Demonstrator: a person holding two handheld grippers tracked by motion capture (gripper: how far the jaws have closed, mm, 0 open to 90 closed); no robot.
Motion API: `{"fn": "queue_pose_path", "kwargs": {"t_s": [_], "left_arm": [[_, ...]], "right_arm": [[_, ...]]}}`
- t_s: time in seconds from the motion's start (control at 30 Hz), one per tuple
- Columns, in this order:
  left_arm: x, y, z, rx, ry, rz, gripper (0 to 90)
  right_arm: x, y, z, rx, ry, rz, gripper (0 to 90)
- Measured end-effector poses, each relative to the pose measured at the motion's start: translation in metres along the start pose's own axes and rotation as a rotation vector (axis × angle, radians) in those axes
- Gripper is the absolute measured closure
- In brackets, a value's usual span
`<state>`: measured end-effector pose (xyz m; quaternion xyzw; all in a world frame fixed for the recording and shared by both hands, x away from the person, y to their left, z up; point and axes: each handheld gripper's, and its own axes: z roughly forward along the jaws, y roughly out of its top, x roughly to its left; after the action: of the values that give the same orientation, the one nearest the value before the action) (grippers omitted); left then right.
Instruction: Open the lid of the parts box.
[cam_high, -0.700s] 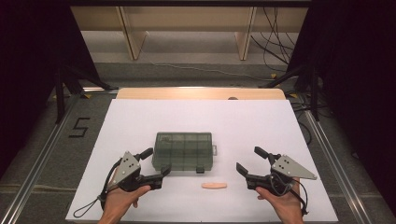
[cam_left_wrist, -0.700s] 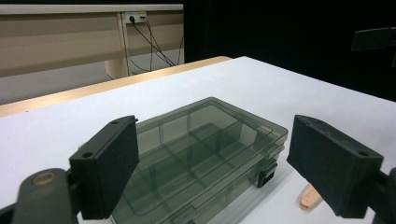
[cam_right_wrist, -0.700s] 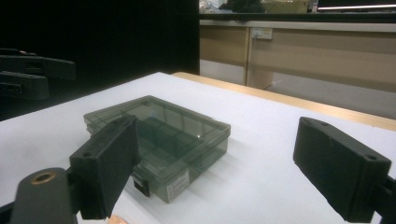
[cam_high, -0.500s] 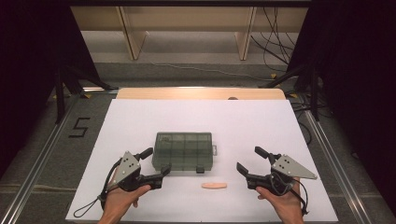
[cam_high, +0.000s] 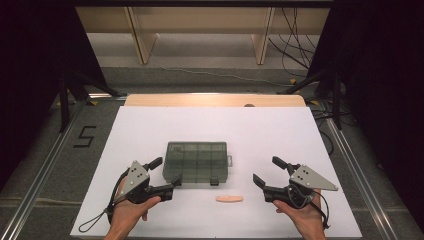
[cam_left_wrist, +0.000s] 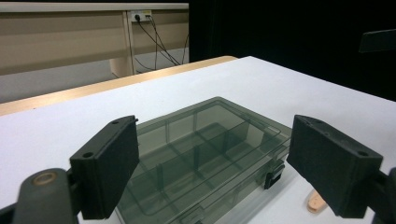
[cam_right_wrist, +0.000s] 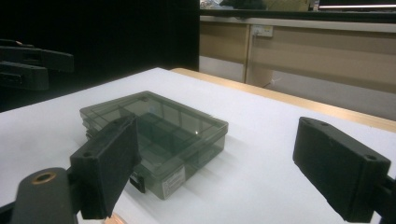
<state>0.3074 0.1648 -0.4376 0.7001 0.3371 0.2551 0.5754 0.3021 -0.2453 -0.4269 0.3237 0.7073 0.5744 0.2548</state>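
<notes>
Smoke-grey translucent plastic compartment box (cam_high: 196, 163), shut with its lid down and two dark latches on its near edge, is seen lying flat on the white counter (cam_high: 260, 135), about midway across it and nearer the person's side. A small pale orange oblong piece (cam_high: 229, 198) is found on the counter just in front of the box's near right corner, apart from it, between the two hands. Beyond the white surface a light wooden strip (cam_high: 215, 100) is seen along the far edge, and past that, wooden furniture legs and loose black cables on the floor. Nothing is placed between either gripper and the box.

The left gripper (cam_high: 162, 173) is held at the box's near left corner, its jaws spread wide and empty; in the left gripper view the box (cam_left_wrist: 205, 149) is framed between them, untouched as far as can be told. The right gripper (cam_high: 269, 170) is held well to the right of the box, jaws likewise wide apart, with nothing gripped.
</notes>
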Motion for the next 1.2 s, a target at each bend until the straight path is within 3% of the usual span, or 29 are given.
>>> {"fn": "queue_pose_path", "kwargs": {"t_s": [0.03,0.1,0.17,0.2,0.23,0.33,0.37,0.47,0.53,0.57,0.6,0.63,0.67,0.73,0.77,0.8,1.03,1.2], "left_arm": [[-0.001,0.000,0.000,-0.001,0.003,-0.020,16.0],[0.001,0.000,0.000,-0.002,0.001,-0.015,16.2],[0.003,0.000,0.001,-0.008,-0.003,0.002,16.3],[0.003,-0.001,0.001,0.001,0.004,-0.013,16.3],[0.004,-0.001,0.001,0.002,0.006,-0.007,16.3],[0.006,-0.001,0.001,0.007,0.015,-0.024,16.7],[0.008,-0.001,0.001,0.010,0.015,-0.011,16.7],[0.012,-0.001,0.000,0.012,0.030,-0.037,16.7],[0.014,-0.002,0.000,0.018,0.038,-0.051,16.7],[0.017,-0.002,0.002,0.011,0.033,-0.030,16.9],[0.017,-0.003,0.001,0.025,0.046,-0.047,17.2],[0.018,-0.003,0.002,0.023,0.047,-0.046,18.0],[0.020,-0.003,0.003,0.021,0.043,-0.035,19.1],[0.022,-0.003,0.004,0.028,0.055,-0.050,19.7],[0.023,-0.003,0.005,0.029,0.056,-0.044,20.3],[0.024,-0.003,0.006,0.030,0.060,-0.045,21.1],[0.038,-0.007,0.009,0.043,0.094,-0.033,30.8],[0.050,-0.009,0.014,0.072,0.115,-0.012,44.5]], "right_arm": [[0.000,0.000,0.001,-0.011,0.002,0.000,15.5],[-0.001,0.000,0.002,-0.021,-0.001,-0.001,15.5],[-0.001,0.001,0.000,0.011,0.012,0.018,15.5],[-0.001,0.001,0.000,0.014,0.007,0.022,15.5],[-0.003,0.001,0.001,-0.010,-0.006,-0.006,15.5],[-0.002,0.001,0.002,0.006,-0.003,0.007,15.5],[-0.003,0.001,0.004,0.008,0.001,0.000,15.5],[-0.003,0.003,0.006,0.016,0.003,-0.005,15.7],[-0.005,0.005,0.009,0.024,0.011,-0.020,15.8],[-0.006,0.005,0.011,0.019,0.006,-0.027,15.9],[-0.008,0.006,0.012,0.026,0.006,-0.043,16.0],[-0.009,0.006,0.016,-0.001,0.007,-0.054,16.1],[-0.009,0.007,0.016,0.031,0.009,-0.048,16.2],[-0.012,0.007,0.020,0.021,0.013,-0.066,17.1],[-0.011,0.007,0.022,0.044,0.024,-0.044,17.6],[-0.013,0.008,0.023,0.039,0.017,-0.068,17.9],[-0.020,0.009,0.039,0.061,0.023,-0.074,22.3],[-0.021,0.007,0.054,0.108,0.048,-0.102,29.8]]}}
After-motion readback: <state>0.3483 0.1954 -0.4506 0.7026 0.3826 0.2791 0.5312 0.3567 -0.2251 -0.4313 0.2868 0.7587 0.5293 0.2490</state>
